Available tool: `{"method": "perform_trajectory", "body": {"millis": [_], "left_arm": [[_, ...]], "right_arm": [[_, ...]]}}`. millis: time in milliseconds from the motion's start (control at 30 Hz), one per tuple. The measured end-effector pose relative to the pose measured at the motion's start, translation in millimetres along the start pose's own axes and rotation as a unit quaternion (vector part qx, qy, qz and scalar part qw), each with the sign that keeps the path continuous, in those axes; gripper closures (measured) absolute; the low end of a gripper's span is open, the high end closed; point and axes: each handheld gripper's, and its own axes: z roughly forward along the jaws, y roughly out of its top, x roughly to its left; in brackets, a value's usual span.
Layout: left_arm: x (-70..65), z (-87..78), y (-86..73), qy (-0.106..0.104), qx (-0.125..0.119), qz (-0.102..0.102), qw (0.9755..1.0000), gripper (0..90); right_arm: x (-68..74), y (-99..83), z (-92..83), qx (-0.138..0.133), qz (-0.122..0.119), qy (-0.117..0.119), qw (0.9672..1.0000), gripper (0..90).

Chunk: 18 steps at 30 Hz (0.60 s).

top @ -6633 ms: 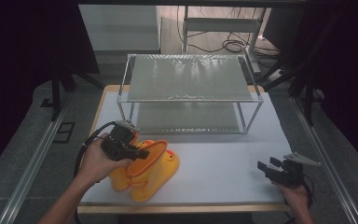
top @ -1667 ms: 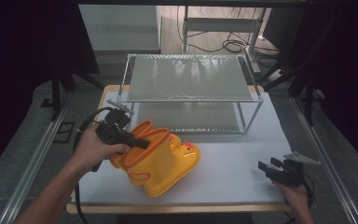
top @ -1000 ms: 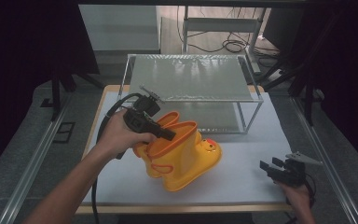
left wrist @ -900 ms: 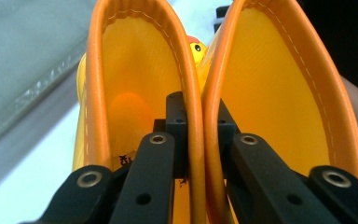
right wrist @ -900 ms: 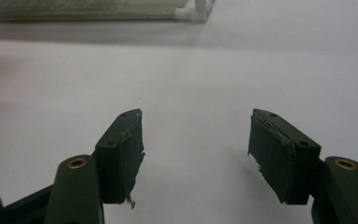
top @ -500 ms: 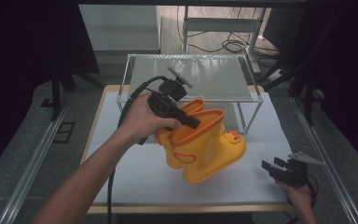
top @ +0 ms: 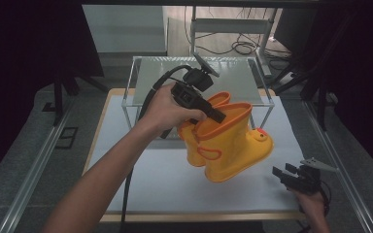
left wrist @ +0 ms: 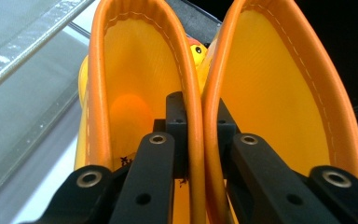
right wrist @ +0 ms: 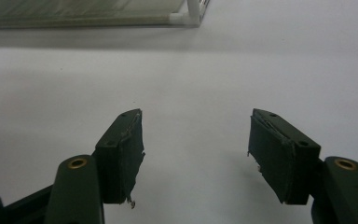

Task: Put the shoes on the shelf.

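Note:
A pair of yellow rubber boots (top: 228, 145) with orange rims and a duck face on the toe hangs tilted above the white table (top: 160, 179), just in front of the shelf rack (top: 194, 77). My left gripper (top: 217, 116) is shut on the boots. In the left gripper view its jaws reach into both boot openings, and the gripper (left wrist: 198, 116) pinches the two touching inner walls of the boots (left wrist: 270, 84) together. My right gripper (top: 279, 174) rests low at the table's front right corner. It stands open (right wrist: 196, 154) over bare white surface, holding nothing.
The two-tier rack with pale shelf panels and thin white posts fills the back half of the table; one corner post (right wrist: 193, 11) is seen ahead of the right gripper. A black cable (top: 128, 184) trails from the left gripper along the forearm. Dark floor surrounds the table.
My left hand has carried the boots up off the table and to the right, closer to the rack. The right gripper has stayed where it was.

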Motion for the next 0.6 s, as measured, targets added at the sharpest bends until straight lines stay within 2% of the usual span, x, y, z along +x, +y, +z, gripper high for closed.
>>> {"method": "perform_trajectory", "body": {"millis": [267, 600], "left_arm": [[4.5, -2.1, 5.5, 0.002, -0.003, -0.005, 1.0, 82.9], [13.9, -23.8, 23.2, 0.003, -0.02, -0.017, 0.9997, 82.9]], "right_arm": [[-0.1, -0.2, 0.4, -0.004, 0.005, 0.0, 1.0, 34.8], [-1.5, -0.3, 0.0, 0.001, 0.007, -0.001, 1.0, 34.8]]}}
